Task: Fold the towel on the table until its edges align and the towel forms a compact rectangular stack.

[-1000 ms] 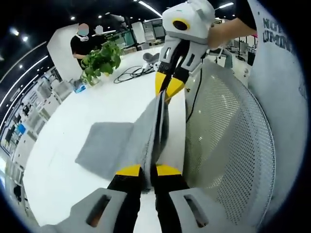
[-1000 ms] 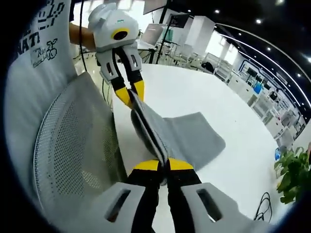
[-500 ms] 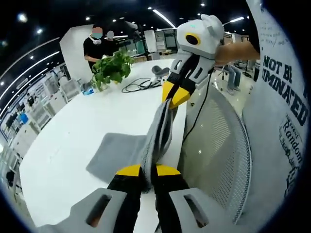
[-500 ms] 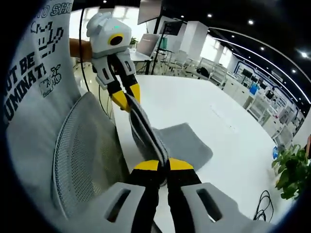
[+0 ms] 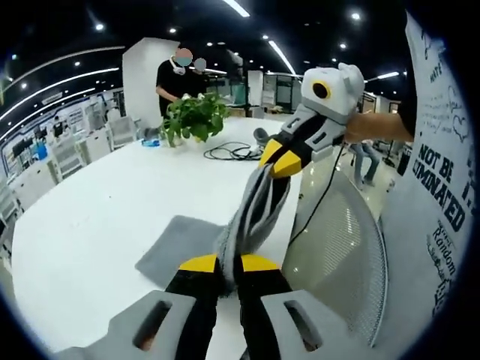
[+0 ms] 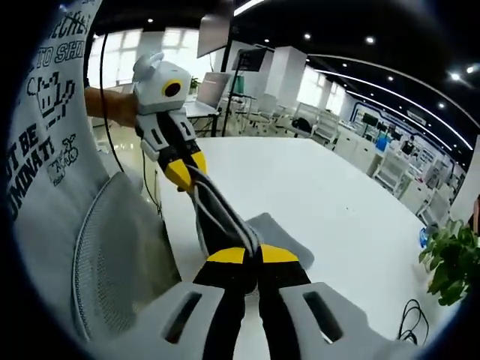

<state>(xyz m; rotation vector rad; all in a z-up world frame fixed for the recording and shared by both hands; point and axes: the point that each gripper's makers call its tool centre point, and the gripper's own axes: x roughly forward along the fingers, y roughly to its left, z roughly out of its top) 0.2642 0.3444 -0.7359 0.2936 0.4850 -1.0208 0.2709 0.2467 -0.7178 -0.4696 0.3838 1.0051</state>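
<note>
A grey towel [image 5: 251, 214] hangs stretched between both grippers above the white table [image 5: 105, 202], and its lower part [image 5: 176, 247] still lies on the tabletop. My left gripper [image 5: 229, 264] is shut on one top corner. My right gripper [image 5: 279, 159] comes in from the right, shut on the other corner. In the right gripper view the towel [image 6: 217, 217] runs from my right gripper [image 6: 251, 255] up to the left gripper [image 6: 184, 171]. The towel's trailing part [image 6: 281, 238] rests on the table [image 6: 337, 217].
A white mesh chair back [image 5: 341, 247] stands at the table's near edge, also seen in the right gripper view [image 6: 112, 255]. A potted plant [image 5: 193, 120] and a black cable [image 5: 232, 152] sit at the far end. A person [image 5: 178, 79] stands behind the plant.
Both grippers have risen, lifting more of the towel off the table. Less of it lies on the tabletop than before. Both stay shut on their corners.
</note>
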